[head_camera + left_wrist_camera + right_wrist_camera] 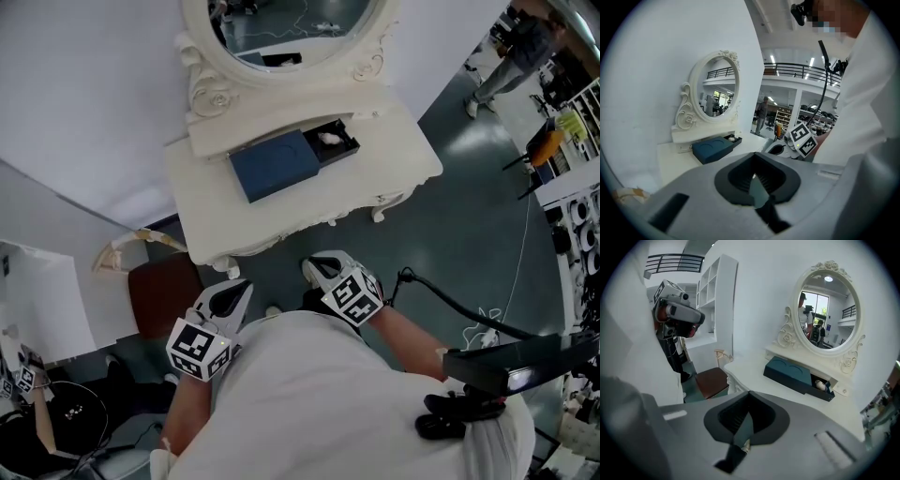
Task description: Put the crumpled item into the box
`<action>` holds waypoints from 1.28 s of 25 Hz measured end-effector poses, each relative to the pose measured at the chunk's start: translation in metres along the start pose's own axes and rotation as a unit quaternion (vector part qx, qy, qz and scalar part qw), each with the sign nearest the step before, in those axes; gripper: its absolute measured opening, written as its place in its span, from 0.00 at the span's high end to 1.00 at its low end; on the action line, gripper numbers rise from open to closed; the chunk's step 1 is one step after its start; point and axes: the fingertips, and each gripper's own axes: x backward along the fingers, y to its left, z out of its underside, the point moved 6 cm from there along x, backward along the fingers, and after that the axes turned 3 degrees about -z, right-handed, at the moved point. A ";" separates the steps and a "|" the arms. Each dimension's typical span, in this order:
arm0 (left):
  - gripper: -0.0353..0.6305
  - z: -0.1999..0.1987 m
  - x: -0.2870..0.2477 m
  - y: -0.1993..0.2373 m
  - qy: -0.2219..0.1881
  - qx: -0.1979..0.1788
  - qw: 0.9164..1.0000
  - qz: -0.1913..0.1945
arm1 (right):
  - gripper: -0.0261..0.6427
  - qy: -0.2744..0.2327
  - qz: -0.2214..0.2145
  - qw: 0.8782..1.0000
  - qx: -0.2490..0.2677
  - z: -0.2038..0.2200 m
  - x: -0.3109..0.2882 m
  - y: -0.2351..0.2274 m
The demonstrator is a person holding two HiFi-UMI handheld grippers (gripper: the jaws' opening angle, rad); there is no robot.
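Note:
A dark blue box (275, 165) lies on the white vanity table (394, 169) under the oval mirror, with its black inner tray (345, 142) slid out to the right. A small white crumpled item (328, 139) rests in that tray; it also shows as a pale lump (820, 385) in the right gripper view. Both grippers hang low near my body, well short of the table. My left gripper (234, 292) is shut with nothing in it, and my right gripper (322, 269) is likewise shut and empty.
An ornate mirror (281, 28) stands at the table's back against the white wall. A brown stool (161, 292) sits left of the table. A black cable (459, 305) runs over the grey floor at right. A person (514, 52) stands far off.

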 end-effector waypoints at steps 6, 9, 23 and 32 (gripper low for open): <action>0.94 0.010 0.011 -0.004 -0.001 0.004 1.000 0.004 | 0.96 -0.004 -0.008 1.000 0.004 -0.002 0.005 0.020; 0.94 0.013 0.012 -0.005 0.002 0.003 1.000 0.007 | 0.96 -0.009 -0.009 1.000 0.005 -0.004 0.006 0.026; 0.94 0.026 0.023 -0.012 0.000 0.008 1.000 0.007 | 0.96 -0.022 -0.018 0.999 0.022 -0.010 0.010 0.050; 0.94 0.030 0.024 -0.016 0.006 0.006 1.000 0.011 | 0.96 -0.028 -0.024 0.999 0.026 -0.011 0.011 0.059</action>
